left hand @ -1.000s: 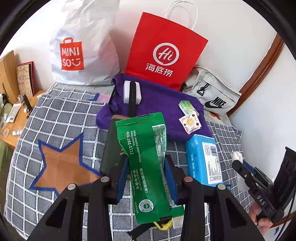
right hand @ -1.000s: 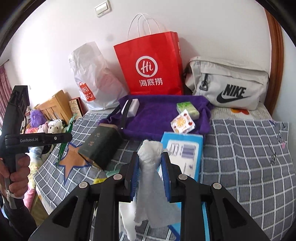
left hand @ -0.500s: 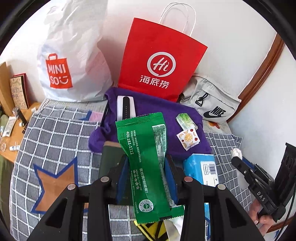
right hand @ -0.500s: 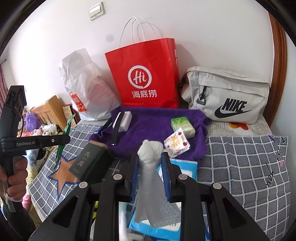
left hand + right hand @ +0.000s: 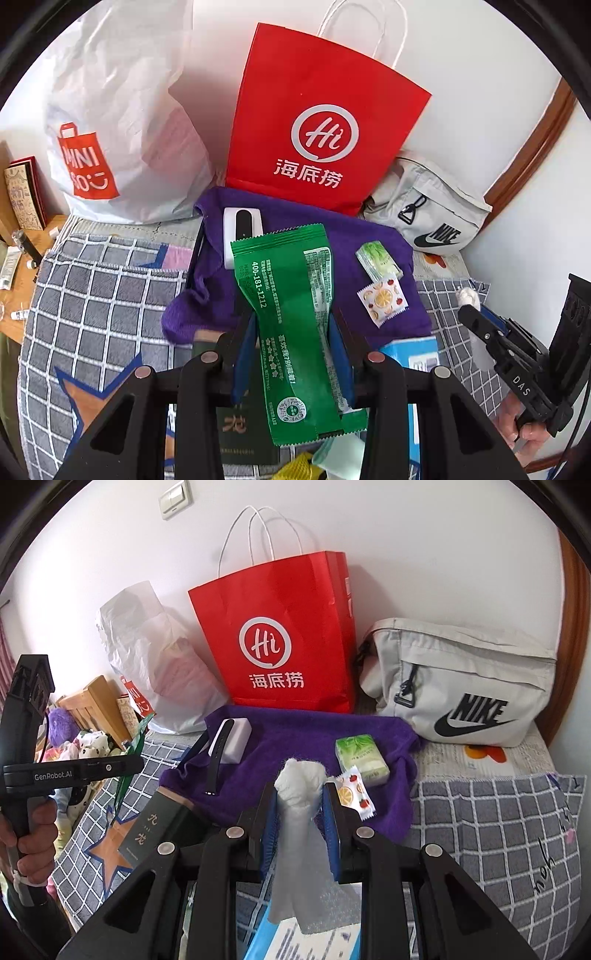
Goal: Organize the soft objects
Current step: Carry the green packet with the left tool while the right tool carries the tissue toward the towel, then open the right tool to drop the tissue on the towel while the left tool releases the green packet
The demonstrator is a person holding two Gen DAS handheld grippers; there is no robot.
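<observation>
Green packet (image 5: 291, 332) clamped in left fingers (image 5: 248, 339); white cloth (image 5: 301, 805) in right fingers (image 5: 267, 823).

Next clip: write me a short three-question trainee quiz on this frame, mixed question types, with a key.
1. True or false: the left hand-held gripper is shut on a flat green foil snack packet.
2. What does the right hand-held gripper hold?
A. a bunched white paper tissue
B. a black strap
C. a grey pouch
3. Fill in: the small fruit-printed sachet lies on a ____ towel.

Key: 1 true; 2 A; 3 purple.
</observation>
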